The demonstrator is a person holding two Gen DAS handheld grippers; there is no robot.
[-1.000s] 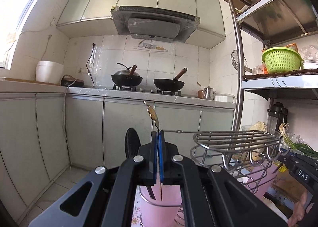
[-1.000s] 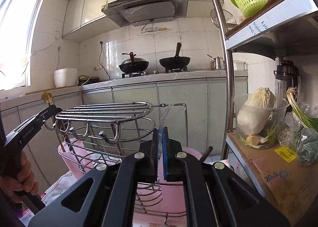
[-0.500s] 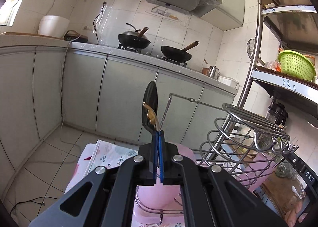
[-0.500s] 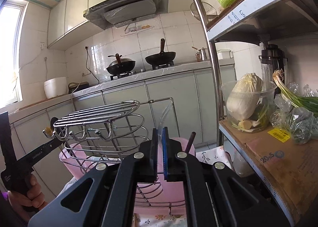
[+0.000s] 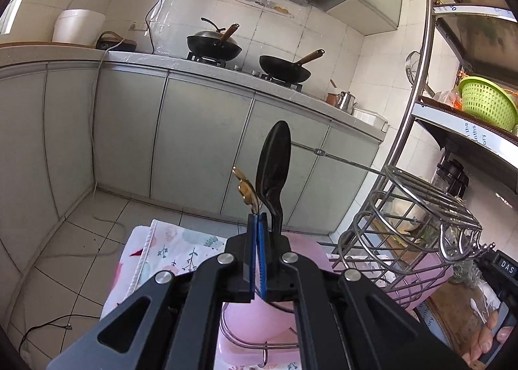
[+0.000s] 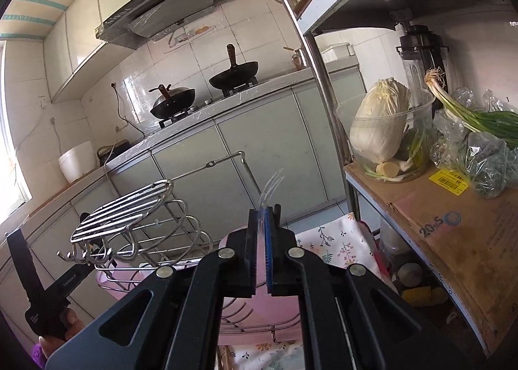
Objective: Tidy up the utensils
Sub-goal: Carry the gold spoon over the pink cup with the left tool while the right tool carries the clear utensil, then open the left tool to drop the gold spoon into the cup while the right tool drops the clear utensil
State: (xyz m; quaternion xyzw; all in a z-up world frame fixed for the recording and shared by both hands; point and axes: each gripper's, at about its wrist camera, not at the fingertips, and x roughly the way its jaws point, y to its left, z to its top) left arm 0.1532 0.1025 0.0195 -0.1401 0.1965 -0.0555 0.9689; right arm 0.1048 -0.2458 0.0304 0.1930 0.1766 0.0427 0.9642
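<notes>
Jaws both clamped: left gripper (image 5: 257,217) pinches a thin brass utensil (image 5: 245,189), right gripper (image 6: 263,213) a clear plastic fork (image 6: 271,184) | light, slippery, bendy; grip low on handles | rack (image 6: 129,208) just beside

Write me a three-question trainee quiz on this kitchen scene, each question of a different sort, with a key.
1. True or false: the left gripper is shut on a thin gold-handled utensil.
2. Multiple choice: the right gripper is shut on (A) a clear plastic fork, (B) a wooden spoon, (C) nothing.
3. Fill in: the pink plastic tub sits inside the chrome ____ rack.

Key: 1 true; 2 A; 3 wire.
</notes>
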